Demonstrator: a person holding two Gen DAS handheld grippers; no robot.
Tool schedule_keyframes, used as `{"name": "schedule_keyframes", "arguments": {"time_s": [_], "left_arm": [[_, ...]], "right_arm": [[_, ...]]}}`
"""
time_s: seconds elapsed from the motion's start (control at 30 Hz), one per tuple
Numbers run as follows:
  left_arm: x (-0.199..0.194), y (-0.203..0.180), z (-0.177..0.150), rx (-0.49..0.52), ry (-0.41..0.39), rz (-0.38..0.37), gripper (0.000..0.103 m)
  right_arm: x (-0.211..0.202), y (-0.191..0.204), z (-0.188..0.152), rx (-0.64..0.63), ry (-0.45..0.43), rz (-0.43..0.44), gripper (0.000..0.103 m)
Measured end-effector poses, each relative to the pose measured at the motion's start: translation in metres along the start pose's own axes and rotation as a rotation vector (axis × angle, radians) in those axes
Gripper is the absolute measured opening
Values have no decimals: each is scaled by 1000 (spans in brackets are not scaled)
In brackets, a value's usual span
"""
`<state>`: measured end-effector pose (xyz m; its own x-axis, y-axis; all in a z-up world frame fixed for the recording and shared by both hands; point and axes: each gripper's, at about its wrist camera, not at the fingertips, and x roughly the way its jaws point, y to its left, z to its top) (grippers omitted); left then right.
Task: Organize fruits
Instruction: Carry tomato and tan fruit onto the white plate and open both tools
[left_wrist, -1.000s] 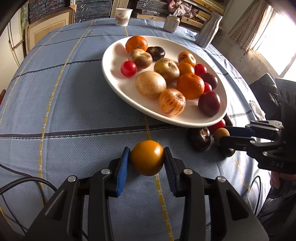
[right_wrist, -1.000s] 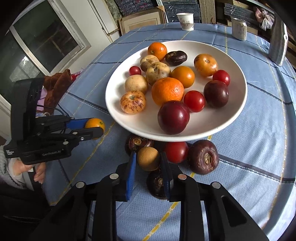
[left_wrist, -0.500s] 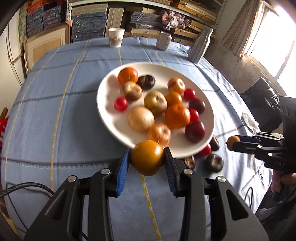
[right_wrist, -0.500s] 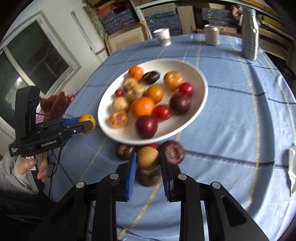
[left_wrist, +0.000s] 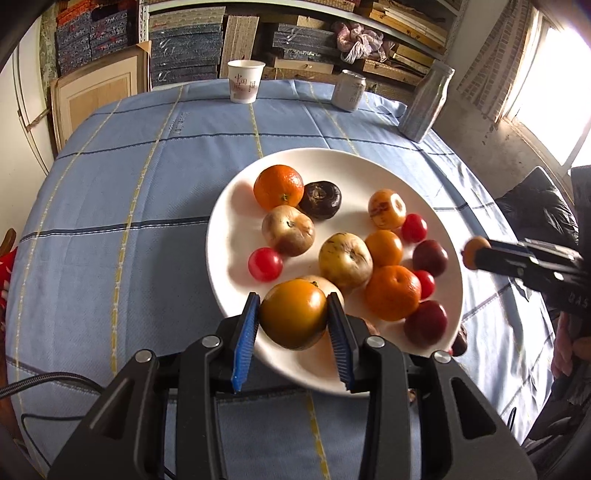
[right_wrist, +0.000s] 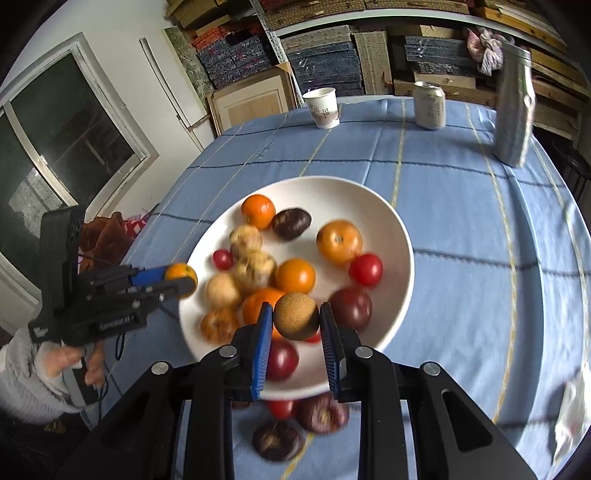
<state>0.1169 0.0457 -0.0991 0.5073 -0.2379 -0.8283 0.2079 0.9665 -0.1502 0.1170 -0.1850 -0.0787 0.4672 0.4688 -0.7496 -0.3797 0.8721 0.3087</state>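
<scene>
- Left wrist view: the left gripper (left_wrist: 293, 317), black with blue ribbed pads, is clamped on a smooth round orange-yellow fruit (left_wrist: 293, 314), held above the near rim of the wide white ceramic plate (left_wrist: 229, 236).
- The plate stands on a light blue checked tablecloth (left_wrist: 129, 206) and carries oranges, red tomatoes, dark plums and pale speckled fruits.
- The right gripper (left_wrist: 476, 253) shows at the right edge, a small fruit at its tip.
- Behind the plate: a white paper cup (left_wrist: 245, 81), a silver can (left_wrist: 349, 90), a grey metal bottle (left_wrist: 424, 103).
- Right wrist view: the right gripper is closed on a small round rough tan-brown fruit (right_wrist: 295, 315), held over the plate's near edge.
- Three dark fruits and a red tomato (right_wrist: 280, 408) lie on the cloth below the plate; this area is blurred.
- At left, a person's hand (right_wrist: 70, 365) in a pale knitted sleeve holds the left gripper's handle.
</scene>
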Motion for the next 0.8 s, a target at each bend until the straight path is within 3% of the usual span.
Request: {"name": "schedule_keyframes", "arguments": {"time_s": [0.27, 0.37, 0.5, 0.63, 0.8], "left_arm": [[19, 11, 7, -46, 20, -6, 38], [21, 14, 9, -58, 18, -5, 49], [20, 9, 11, -43, 7, -2, 62], [13, 2, 11, -22, -7, 8, 63], [-3, -1, 6, -25, -32, 15, 63]], "right_arm": [[41, -12, 23, 6, 39, -22, 26], [48, -15, 24, 8, 40, -44, 34], [46, -19, 22, 27, 33, -32, 40], [37, -19, 20, 45, 20, -25, 40], [17, -16, 12, 51, -8, -28, 49]]}}
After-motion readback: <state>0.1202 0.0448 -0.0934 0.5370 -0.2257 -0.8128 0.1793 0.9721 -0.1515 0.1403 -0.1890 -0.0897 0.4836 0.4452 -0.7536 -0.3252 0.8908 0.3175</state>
